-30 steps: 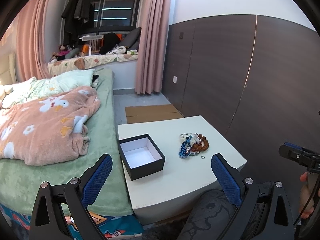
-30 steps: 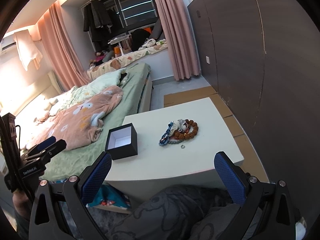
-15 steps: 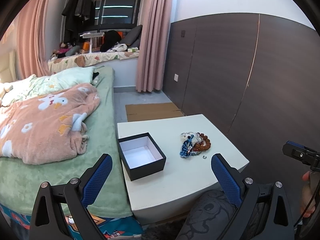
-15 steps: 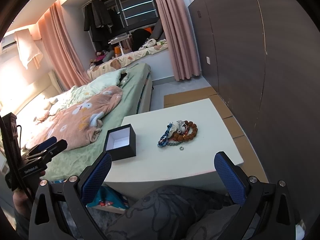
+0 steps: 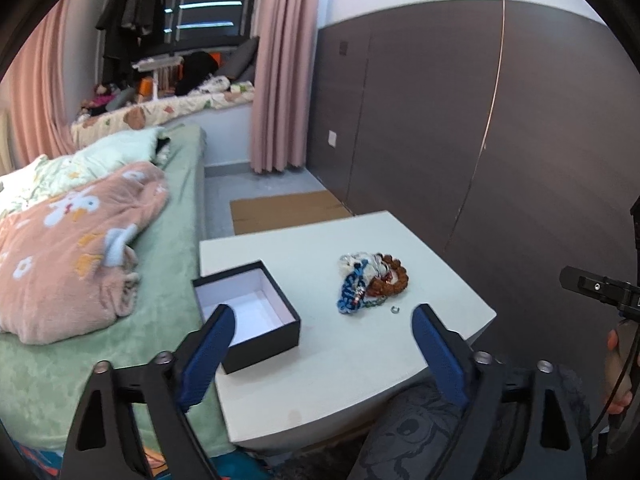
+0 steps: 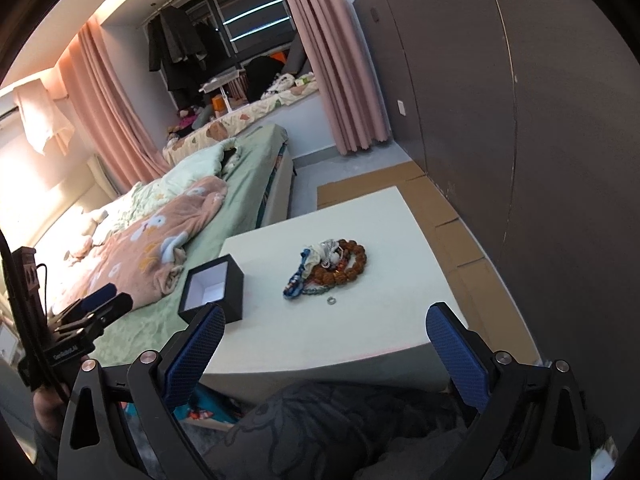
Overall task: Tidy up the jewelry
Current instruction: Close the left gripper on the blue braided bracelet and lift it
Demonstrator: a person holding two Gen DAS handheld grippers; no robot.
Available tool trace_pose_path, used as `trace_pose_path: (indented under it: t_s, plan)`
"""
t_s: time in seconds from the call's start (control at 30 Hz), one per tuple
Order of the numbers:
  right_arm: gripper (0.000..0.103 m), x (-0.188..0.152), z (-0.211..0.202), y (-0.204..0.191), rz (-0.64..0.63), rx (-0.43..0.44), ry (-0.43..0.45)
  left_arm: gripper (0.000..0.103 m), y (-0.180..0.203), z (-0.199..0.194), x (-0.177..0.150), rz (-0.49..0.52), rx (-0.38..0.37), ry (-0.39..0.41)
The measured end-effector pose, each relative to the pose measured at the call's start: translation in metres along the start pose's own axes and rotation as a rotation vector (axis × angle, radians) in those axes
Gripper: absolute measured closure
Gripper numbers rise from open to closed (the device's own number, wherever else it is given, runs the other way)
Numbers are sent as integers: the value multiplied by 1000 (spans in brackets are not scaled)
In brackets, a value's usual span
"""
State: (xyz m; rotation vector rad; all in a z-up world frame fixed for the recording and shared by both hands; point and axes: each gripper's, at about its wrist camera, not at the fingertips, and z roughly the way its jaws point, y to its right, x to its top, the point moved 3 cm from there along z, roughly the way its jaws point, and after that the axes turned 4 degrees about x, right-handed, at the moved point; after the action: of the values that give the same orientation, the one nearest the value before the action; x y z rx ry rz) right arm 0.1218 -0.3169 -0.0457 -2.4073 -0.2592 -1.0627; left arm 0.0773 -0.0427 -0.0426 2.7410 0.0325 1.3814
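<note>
You are at the very start of the task: nothing is picked up yet. The jewelry pile lies on the white table, toward its right edge and about midway along it, and a small ring lies just beside the pile, on the side of the near edge. The open black box stands at the left edge of the table, near the bed, and nothing shows inside it.

Your left gripper has its fingers spread wide and holds nothing; it hangs before the near edge of the table. Your right gripper is the same, wide open and with nothing between its fingers, also short of the near edge.

I think the next move calls for one gripper to go forward and down to the pile, or to the ring, and to close on a single piece. The bracelets look tangled, so more than one may lift together. The ring is thin and flat, so it may be hard to pinch.

Compared with one second ago, both cameras are a little closer to the table, and the box, pile and ring have not moved.
</note>
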Motion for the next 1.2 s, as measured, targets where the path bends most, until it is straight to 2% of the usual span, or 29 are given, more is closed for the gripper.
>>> trace_pose_path:
  t_s: [0.3,0.43,0.7,0.83,1.13,1.2]
  plan:
    - [16,1,47,32,68,17,-97,29,21,53,4,7,-49,-73]
    - [21,5,68,43,93,31,-130,30,31,74,6,18,-67,-102]
    - [23,20,98,62,133,53,-160,36,45,117,9,19,-95,-155]
    - [30,28,114,71,160,76,-180,40,54,141,10,26,-92,-176]
    - [33,37,148,87,212,128,-227,42,63,194,7,38,-73,-238]
    - [36,40,157,89,222,144,-244,47,64,206,3,44,-55,-264]
